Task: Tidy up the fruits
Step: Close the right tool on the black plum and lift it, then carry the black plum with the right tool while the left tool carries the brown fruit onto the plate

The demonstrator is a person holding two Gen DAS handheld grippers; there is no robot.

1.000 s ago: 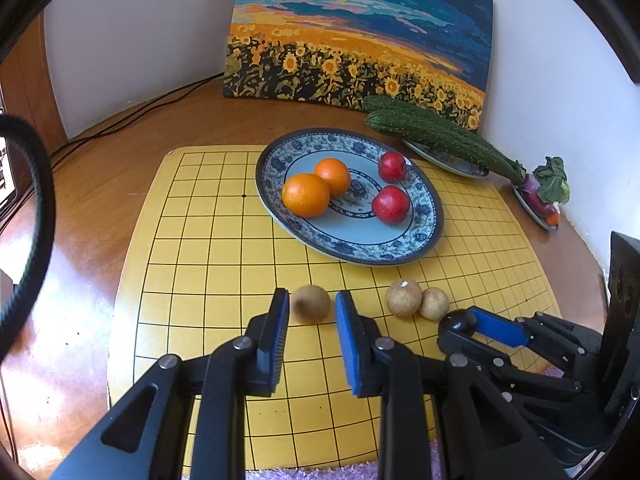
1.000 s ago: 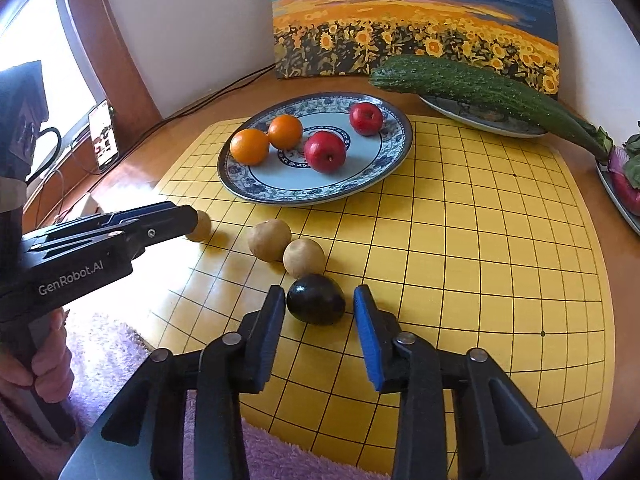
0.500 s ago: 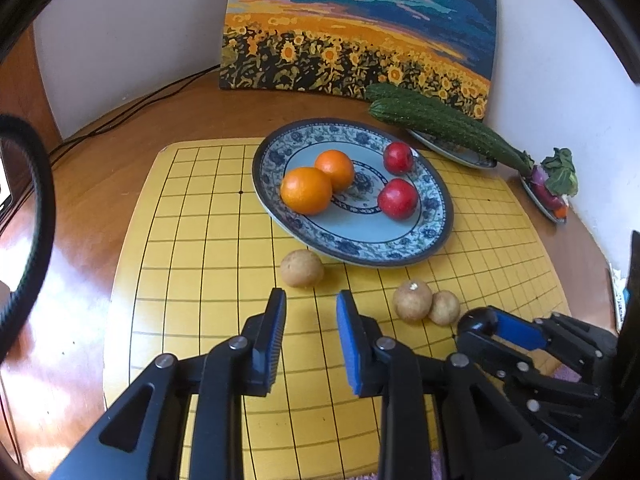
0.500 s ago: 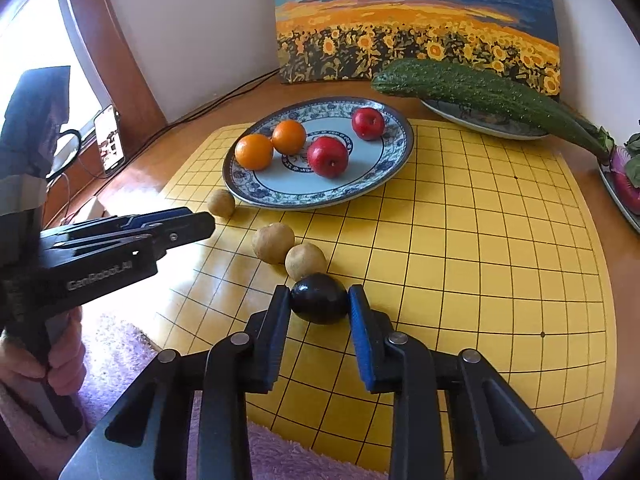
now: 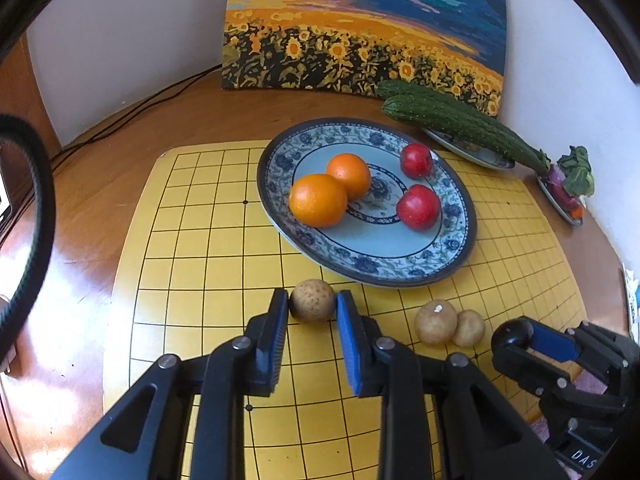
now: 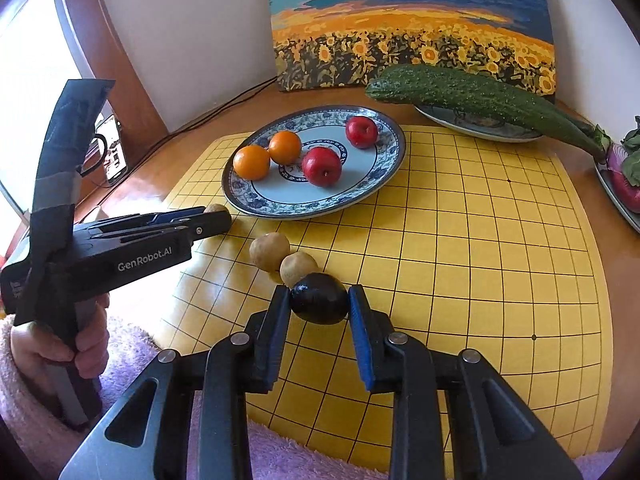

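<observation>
Sitting between both jaws: brown fruit [image 5: 312, 300], dark fruit [image 6: 318, 303].

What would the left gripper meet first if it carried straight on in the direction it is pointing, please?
The left gripper already has the small brown fruit between its fingertips; pushing on, it would likely reach the near rim of the blue-patterned plate, though depth is uncertain.

The left gripper [image 5: 312, 306] reaches forward, low over the surface — its blue pads [image 5: 347, 332] closed against something small; the right gripper [image 6: 318, 299] is likewise clamped — a bare hand [image 6: 60, 346] grasps the left handle.
</observation>
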